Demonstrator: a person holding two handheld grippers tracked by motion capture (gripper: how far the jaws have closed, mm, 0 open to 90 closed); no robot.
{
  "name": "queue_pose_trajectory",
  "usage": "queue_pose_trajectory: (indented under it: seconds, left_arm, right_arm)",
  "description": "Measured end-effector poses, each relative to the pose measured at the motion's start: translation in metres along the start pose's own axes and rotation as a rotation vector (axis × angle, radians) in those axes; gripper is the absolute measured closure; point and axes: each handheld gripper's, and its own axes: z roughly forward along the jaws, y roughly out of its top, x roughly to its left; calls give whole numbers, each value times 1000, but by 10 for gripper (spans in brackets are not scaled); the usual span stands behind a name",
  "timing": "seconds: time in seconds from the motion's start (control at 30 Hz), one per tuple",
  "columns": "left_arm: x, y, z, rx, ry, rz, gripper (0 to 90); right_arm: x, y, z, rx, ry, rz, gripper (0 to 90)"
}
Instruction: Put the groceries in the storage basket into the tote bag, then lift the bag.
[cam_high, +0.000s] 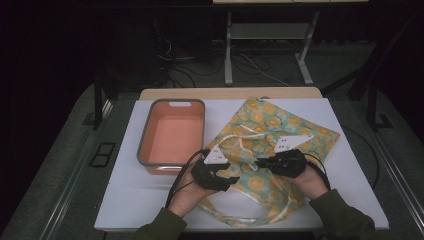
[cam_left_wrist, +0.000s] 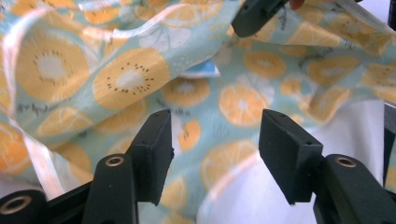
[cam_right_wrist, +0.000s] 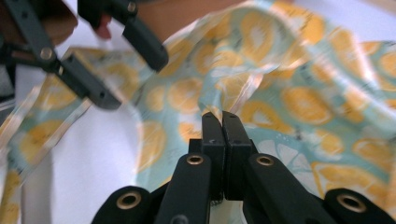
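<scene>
1. In the high view two sleeved forearms enter at the bottom centre, each hand holding a claw over the white tabletop (cam_high: 125, 200).
2. The left claw (cam_high: 231, 184) sits just left of centre, low in the frame, at the near left edge of the bag (cam_high: 265, 130). In the left gripper view its jaws stand about half open with the fruit-print cloth (cam_left_wrist: 140, 79) behind them; nothing is pinched between them.
3. The right claw (cam_high: 260, 162) is just right of centre, over the bag's middle. In the right gripper view its jaws are pressed together, pinching a raised fold of the bag (cam_right_wrist: 289, 88) at their tips.
4. The bag lies flat across the centre and right of the tabletop, its pale handle (cam_high: 240, 217) looping toward the bottom edge.
5. An orange tray (cam_high: 172, 132) with a grey rim sits left of the bag, upper left of centre, apart from both claws.
6. Beyond the tabletop, at the top, a dark floor with cables (cam_high: 250, 62) and a metal stand (cam_high: 228, 50).
</scene>
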Motion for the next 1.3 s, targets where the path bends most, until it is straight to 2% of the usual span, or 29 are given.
queue_pose_trajectory:
  seconds: [0.13, 0.2, 0.3, 0.4, 0.5, 0.63, 0.7, 0.8, 0.9, 0.93, 1.0, 1.07, 1.13, 1.2, 1.3]
  left_arm:
    - [2, -15, 0, 42, 1, -3, 412]
    - [3, -20, 2, 57, 8, -5, 410]
    - [4, -24, 3, 67, 19, -7, 410]
    - [6, -26, 5, 80, 31, -10, 404]
    - [9, -29, 8, 102, 42, -9, 405]
    - [9, -31, 12, 130, 55, -1, 409]
    - [10, -32, 14, 146, 65, 2, 416]
    - [12, -33, 16, 147, 72, 4, 443]
    - [13, -33, 16, 144, 84, -1, 486]
    - [13, -33, 16, 144, 85, -4, 512]
    - [14, -33, 15, 145, 85, -14, 629]
    - [16, -32, 15, 141, 52, -24, 788]
    - [16, -32, 16, 142, 37, -30, 882]
    - [15, -31, 17, 136, 41, -18, 887]
    - [14, -29, 16, 120, 33, -17, 879]
  right_arm:
    - [7, -9, 10, 54, 17, -17, 886]
    - [10, -13, 13, 76, 18, -15, 828]
    - [14, -17, 10, 59, 19, 3, 672]
    - [21, -18, -3, 25, 27, 1, 602]
    - [31, -22, -12, 16, 59, 6, 585]
    - [45, -36, -11, 71, 66, -14, 541]
    - [48, -44, -7, 106, 72, -3, 524]
    - [52, -52, 1, 174, 61, -33, 531]
    - [53, -56, 8, 227, 46, -67, 630]
    - [53, -56, 8, 230, 35, -88, 667]
    - [53, -56, 7, 239, 14, -111, 809]
    - [51, -56, 7, 243, 1, -119, 886]
    - [50, -56, 6, 241, -21, -127, 893]
    - [47, -56, 5, 233, -44, -133, 896]
    - [41, -54, -1, 205, -74, -112, 898]
